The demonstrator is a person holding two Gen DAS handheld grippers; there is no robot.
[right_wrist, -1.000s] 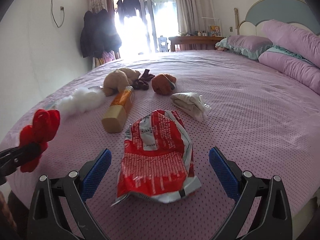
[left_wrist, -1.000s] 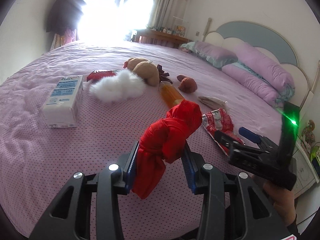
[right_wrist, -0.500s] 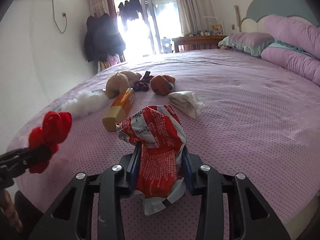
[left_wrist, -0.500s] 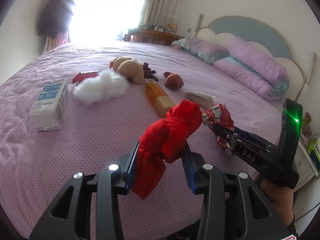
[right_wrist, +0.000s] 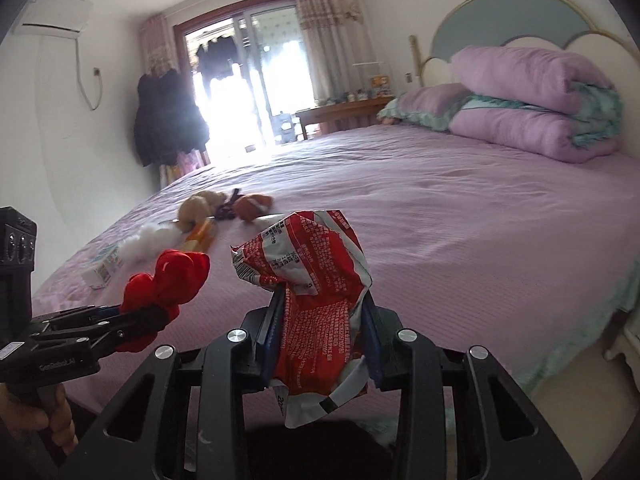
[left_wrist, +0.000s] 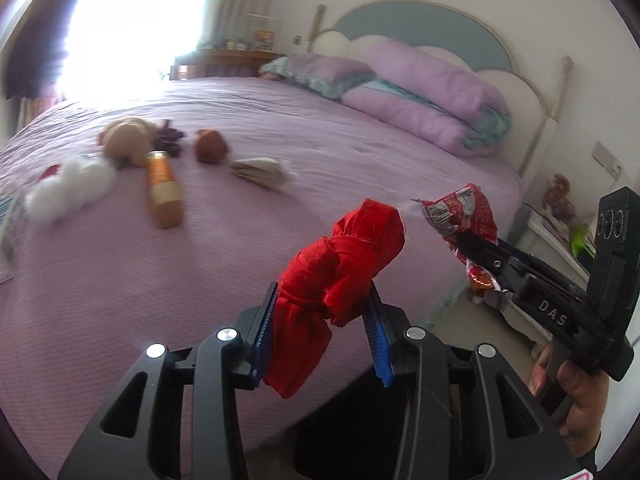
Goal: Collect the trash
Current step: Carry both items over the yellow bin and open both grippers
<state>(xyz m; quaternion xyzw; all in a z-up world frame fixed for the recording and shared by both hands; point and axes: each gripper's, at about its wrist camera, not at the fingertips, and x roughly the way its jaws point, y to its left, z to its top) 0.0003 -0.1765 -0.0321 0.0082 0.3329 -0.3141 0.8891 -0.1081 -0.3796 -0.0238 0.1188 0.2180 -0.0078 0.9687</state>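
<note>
Both claws loaded at once here, probably to save a trip. Left gripper [left_wrist: 322, 334] clamped down on a knotted red cloth bundle [left_wrist: 340, 276], blue pads squeezed in on its lower half, knot end poking up and forward past the fingertips. Right gripper [right_wrist: 322, 334] pinched nearly closed on a red and white snack wrapper [right_wrist: 316, 296], gripped around the middle so the crumpled top flares above the pads and a torn strip dangles below. Makes sense for something that floppy: grabbing mid-body keeps it from slipping out. Both pieces of trash held up in the air near the foot edge of the bed [right_wrist: 460, 220], off the purple cover, side by side but not touching. No bin visible in either view, so can't tell where this lot is headed; just a dark shape below the claws, too murky to call. Plenty left on the cover: orange bottle [left_wrist: 162, 188], white fluffy wad [left_wrist: 70, 192], crumpled beige paper [left_wrist: 262, 170], small brown lump [left_wrist: 210, 146], tan plush toy [left_wrist: 126, 142], and a little carton [right_wrist: 100, 270] near the left edge. Guessing the job's maybe a third done, with the drop-off next.
</note>
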